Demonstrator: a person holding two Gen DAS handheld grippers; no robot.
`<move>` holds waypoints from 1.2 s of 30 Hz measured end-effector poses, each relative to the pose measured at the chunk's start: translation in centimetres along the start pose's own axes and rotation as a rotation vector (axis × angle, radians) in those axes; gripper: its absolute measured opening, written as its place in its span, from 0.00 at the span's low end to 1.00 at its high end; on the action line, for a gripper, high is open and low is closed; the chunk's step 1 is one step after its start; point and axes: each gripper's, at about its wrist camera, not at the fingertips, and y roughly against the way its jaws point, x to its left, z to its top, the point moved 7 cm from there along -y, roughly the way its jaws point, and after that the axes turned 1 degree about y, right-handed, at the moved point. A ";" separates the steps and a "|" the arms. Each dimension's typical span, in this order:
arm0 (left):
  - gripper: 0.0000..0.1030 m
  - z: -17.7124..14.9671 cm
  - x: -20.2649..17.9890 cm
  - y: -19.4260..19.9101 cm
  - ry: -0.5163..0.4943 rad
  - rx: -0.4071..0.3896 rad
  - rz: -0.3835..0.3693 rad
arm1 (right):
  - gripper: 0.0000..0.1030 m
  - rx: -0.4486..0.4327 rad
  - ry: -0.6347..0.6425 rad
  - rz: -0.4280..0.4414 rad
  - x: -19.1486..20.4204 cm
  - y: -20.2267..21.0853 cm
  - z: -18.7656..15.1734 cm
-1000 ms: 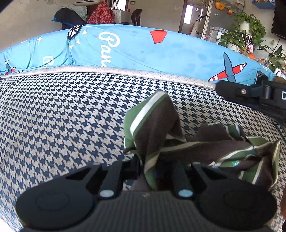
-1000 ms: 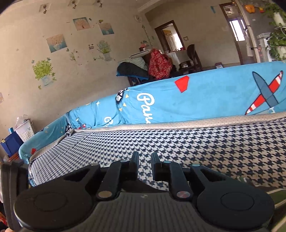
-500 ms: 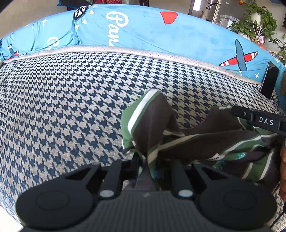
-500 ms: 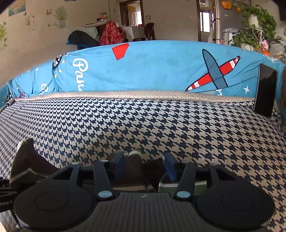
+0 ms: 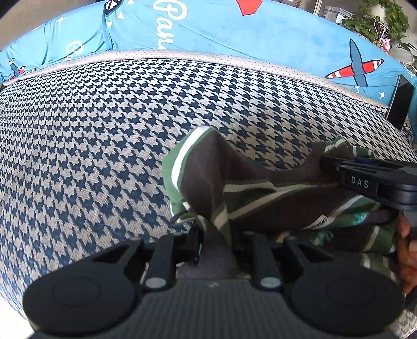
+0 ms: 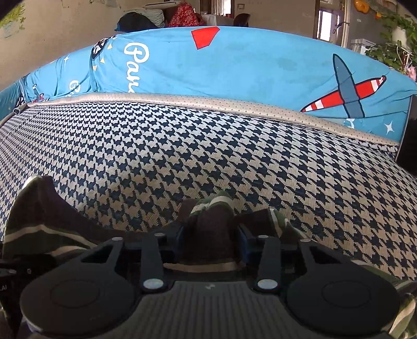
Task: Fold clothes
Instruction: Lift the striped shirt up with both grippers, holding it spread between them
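a houndstooth seat in navy and cream fills the foreground, backed at twelve o'clock by a bright blue cover printed with aeroplanes. beyond it, a beige wall, a lit doorway at one o'clock and leafy potted plants at two.

Sofa seat, houndstooth cover, navy and cream. Striped green-brown garment bunched on it. Black phone against backrest.

Both grippers tilt downward. The left gripper has its fingers slightly parting, cloth pinched between them. The right gripper fingers are closing on cloth.
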 end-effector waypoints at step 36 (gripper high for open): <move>0.16 12.8 -2.0 3.4 -0.192 -0.557 0.419 | 0.07 -0.511 -0.290 -0.028 -2.8 7.8 8.8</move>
